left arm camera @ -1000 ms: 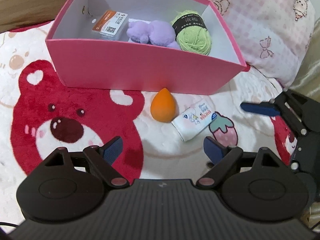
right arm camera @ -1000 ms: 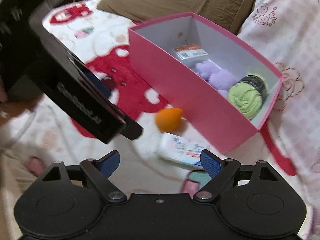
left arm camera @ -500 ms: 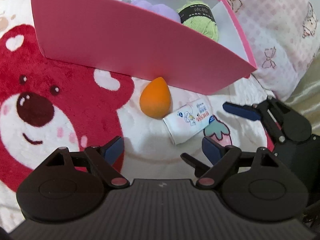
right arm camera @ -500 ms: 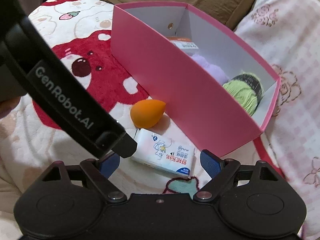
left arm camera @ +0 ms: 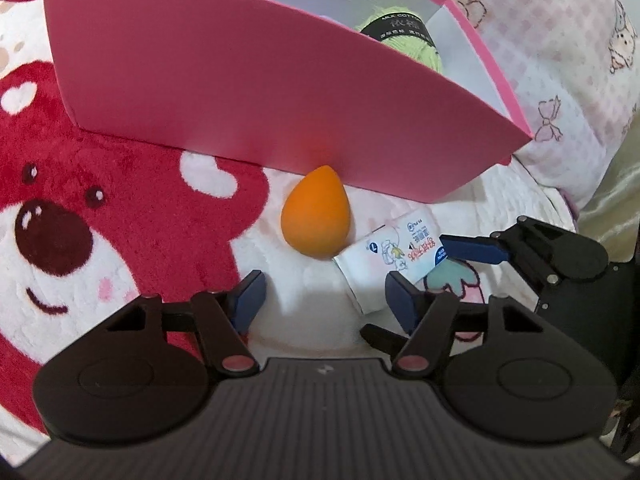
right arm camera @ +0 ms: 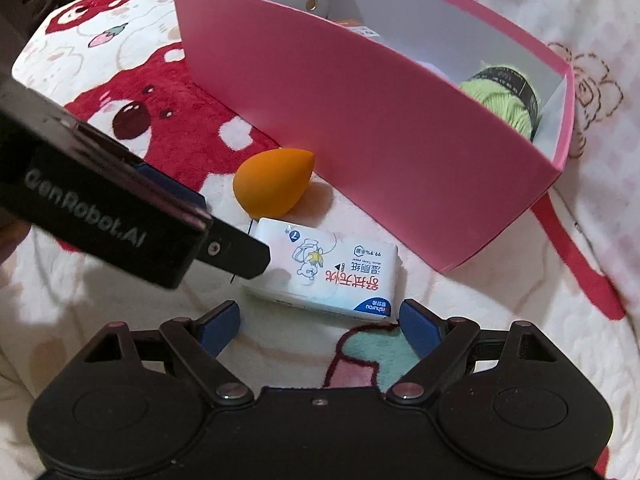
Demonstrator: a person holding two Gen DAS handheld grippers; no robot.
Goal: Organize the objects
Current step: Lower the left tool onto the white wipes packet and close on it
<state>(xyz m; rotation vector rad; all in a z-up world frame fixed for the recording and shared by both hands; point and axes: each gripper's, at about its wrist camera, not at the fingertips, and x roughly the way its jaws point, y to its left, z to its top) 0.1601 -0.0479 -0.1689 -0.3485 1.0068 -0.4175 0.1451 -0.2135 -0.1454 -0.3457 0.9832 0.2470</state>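
Left tongs (left arm camera: 324, 294) low over the blanket (left arm camera: 120, 208), jaws just closing yet still apart with nothing between, pointing at the orange sponge (left arm camera: 314, 216). Sponge lying on the blanket, tip against the near wall of the pink box (left arm camera: 240, 88), touching or just beside the tissue pack (left arm camera: 394, 258). Right tongs (right arm camera: 320, 320) wide apart, hovering just short of the tissue pack (right arm camera: 332, 276), not touching it. Tissue pack flat on the blanket near the box's near corner, one blue finger (left arm camera: 474, 249) of the right tongs at its far end. Inside the box: green yarn (right arm camera: 500, 102) at one end and an orange-labelled packet (right arm camera: 356, 26) toward the other. Checked pillow (left arm camera: 560, 60) behind the box.
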